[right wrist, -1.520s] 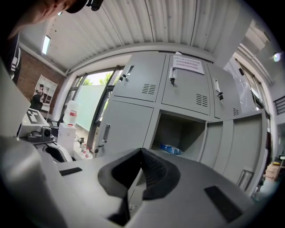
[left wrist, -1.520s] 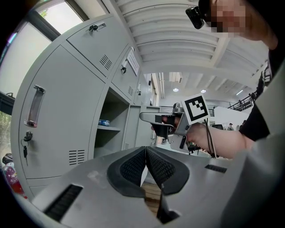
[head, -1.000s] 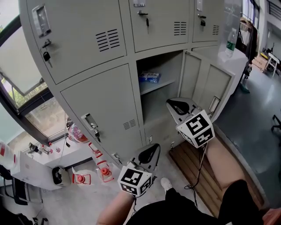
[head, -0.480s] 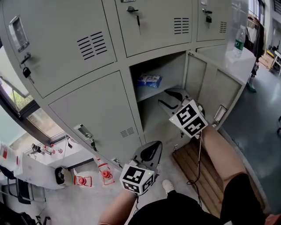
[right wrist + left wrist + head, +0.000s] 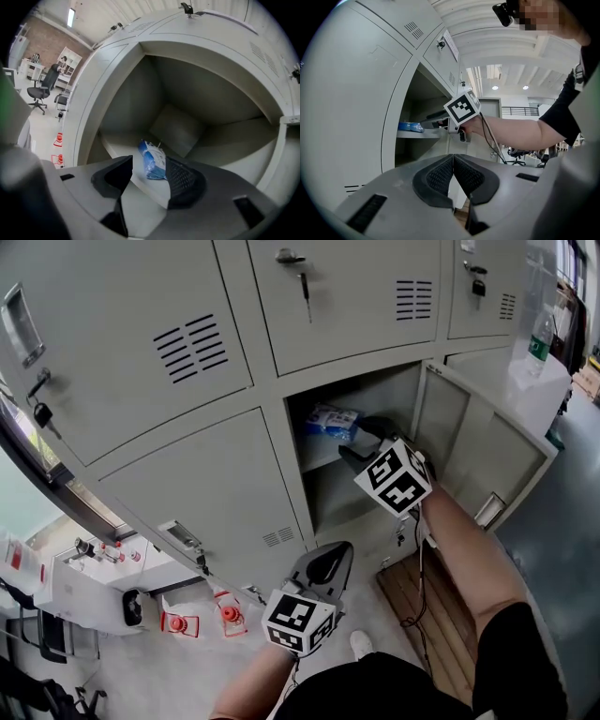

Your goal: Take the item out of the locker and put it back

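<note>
At the open locker compartment [image 5: 356, 399], right gripper [image 5: 149, 161] sits at the shelf [image 5: 115, 140] front edge. Its jaws have just been opening and are now wide, gripping nothing. Blue packet [image 5: 153, 161] lies on the shelf just ahead, in line with the gap (pads not on it). Door [image 5: 478, 442] swung out right, beside the forearm. Left gripper [image 5: 453, 161] closed, empty, low outside.

Count: two grippers (left gripper [image 5: 453, 159], right gripper [image 5: 147, 166]), one blue packet [image 5: 153, 160], one open locker [image 5: 373, 395], four shut doors [image 5: 122, 324], three keys [image 5: 305, 284], one bottle [image 5: 538, 334].
</note>
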A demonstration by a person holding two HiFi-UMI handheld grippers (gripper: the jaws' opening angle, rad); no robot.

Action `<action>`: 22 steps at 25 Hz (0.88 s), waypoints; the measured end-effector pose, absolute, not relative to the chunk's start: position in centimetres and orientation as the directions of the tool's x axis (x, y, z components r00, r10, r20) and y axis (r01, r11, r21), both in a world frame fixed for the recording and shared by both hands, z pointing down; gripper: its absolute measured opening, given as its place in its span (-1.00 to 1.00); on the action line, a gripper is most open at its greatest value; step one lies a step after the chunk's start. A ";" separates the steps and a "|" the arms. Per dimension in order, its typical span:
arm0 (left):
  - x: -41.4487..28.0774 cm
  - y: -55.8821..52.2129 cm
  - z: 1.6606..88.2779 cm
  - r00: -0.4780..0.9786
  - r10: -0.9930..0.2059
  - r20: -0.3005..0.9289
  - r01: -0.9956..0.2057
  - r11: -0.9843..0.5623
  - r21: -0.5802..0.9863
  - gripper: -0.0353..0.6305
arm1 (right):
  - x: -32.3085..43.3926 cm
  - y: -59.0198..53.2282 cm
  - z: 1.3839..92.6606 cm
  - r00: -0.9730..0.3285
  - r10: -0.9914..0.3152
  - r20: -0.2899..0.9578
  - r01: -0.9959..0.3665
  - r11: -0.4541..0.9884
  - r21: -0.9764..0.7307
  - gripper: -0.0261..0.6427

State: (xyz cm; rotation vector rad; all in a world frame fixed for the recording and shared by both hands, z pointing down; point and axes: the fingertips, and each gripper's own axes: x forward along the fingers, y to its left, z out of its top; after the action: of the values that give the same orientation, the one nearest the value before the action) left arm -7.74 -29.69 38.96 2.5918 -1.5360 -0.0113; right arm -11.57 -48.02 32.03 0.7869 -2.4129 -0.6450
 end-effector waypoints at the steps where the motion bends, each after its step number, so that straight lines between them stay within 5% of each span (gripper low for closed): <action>1: -7.8 -30.0 39.0 0.479 -0.876 0.059 -0.875 -0.471 0.113 -0.84 | -11.8 -48.4 32.2 -0.697 -0.638 0.327 -0.387 0.719 0.578 -0.11; 18: -7.7 -33.2 39.1 0.454 -0.889 0.063 -0.889 -0.446 0.108 -0.84 | -14.3 -52.3 33.9 -0.683 -0.606 0.408 -0.320 0.750 0.579 0.03; 22: -7.6 -33.6 39.1 0.455 -0.888 0.063 -0.888 -0.447 0.110 -0.84 | -14.4 -52.8 34.3 -0.667 -0.603 0.438 -0.326 0.765 0.555 -0.13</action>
State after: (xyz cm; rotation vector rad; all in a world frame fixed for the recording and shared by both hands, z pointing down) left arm -7.59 -33.58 39.07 2.5688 -1.5772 -0.0054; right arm -14.39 -52.75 34.32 0.6915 -2.3363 -0.5824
